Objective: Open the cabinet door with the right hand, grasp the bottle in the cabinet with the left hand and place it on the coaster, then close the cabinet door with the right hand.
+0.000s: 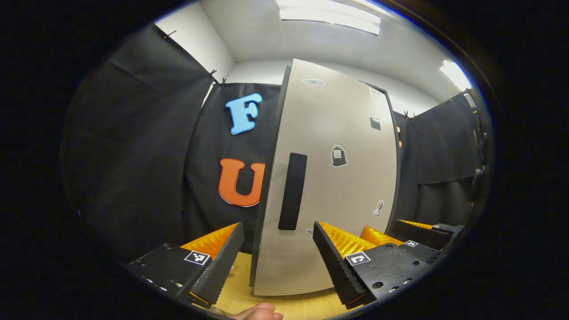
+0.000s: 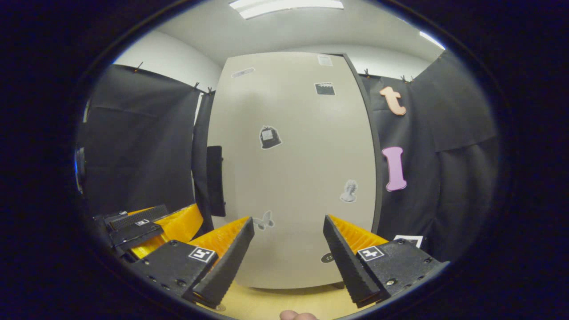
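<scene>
Open left tongs (image 1: 278, 251), shut cabinet door (image 1: 331, 178) ahead, stickers (image 1: 338, 156) on it

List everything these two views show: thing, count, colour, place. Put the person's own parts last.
Tall cabinet: one, beige door with dark edges, shut, straight ahead in both views.
Vertical door handle: one, black, near the door's left edge.
Stickers: several, black, grey and white, scattered over the door front.
Wooden tabletop: one, light yellow, beneath the cabinet.
Ceiling light panels: a few, white, overhead.
Left gripper: one, fingers apart, low in the left gripper view before the handle.
Right gripper: one, fingers apart, low in the right gripper view before the door.
Fingertip: one, bottom edge of the left gripper view.
</scene>
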A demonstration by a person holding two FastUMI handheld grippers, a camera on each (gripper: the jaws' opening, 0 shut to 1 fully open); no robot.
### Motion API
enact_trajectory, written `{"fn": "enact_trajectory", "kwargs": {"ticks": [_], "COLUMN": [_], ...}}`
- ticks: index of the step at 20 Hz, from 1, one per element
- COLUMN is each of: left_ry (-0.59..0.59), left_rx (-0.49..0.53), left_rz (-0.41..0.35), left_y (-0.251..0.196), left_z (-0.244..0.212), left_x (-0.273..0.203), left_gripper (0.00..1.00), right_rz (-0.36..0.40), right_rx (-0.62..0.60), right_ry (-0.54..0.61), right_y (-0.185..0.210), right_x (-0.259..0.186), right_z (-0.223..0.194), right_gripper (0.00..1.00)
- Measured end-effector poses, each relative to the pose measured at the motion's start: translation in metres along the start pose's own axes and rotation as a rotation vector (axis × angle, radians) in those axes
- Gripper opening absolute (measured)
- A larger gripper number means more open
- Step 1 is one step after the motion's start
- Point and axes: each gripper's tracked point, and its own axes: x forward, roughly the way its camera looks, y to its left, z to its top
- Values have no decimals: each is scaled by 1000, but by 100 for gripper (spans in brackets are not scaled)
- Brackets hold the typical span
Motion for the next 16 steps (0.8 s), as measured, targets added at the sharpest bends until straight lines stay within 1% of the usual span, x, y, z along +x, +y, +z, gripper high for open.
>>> {"fn": "enact_trajectory", "kwargs": {"ticks": [1, 2, 3, 7, 8, 9, 10, 11, 12, 13, 14, 16], "left_ry": [1, -3, -9, 2, 4, 6, 6, -7, -25, -39, -45, -42], "left_rx": [17, 30, 37, 27, 24, 29, 54, 97, 144, 173, 174, 137], "left_rz": [-8, -12, -14, -41, -39, -32, -16, 9, 25, 22, 12, -17], "left_y": [-2, -6, -8, -20, -20, -19, -18, -15, -13, -16, -19, -27], "left_z": [-1, 1, 1, -7, -6, -8, -7, -4, 2, 3, -1, -5], "left_x": [0, 0, 1, 4, 4, 4, 4, 4, 4, 3, 4, 1], "left_gripper": [95, 95, 95, 95, 95, 95, 95, 95, 95, 95, 95, 94], "right_rz": [-7, -16, -20, -33, -34, -36, -38, -54, -75, -86, -83, -86], "right_rx": [-4, 2, 14, 36, 42, 43, 33, 6, -31, -52, -48, -28], "right_ry": [4, 3, 2, 1, 1, 2, 4, 2, 3, -2, -5, 0], "right_y": [-4, -7, -10, -20, -22, -22, -23, -27, -33, -37, -36, -37], "right_x": [1, 4, 5, 5, 4, 3, 2, 1, -1, 0, -2, -3], "right_z": [0, 0, 1, -1, -1, -2, -2, -1, -1, -1, -2, -4], "right_gripper": [95, 99, 95, 95, 99, 95, 95, 99, 95, 95, 99, 99]}}
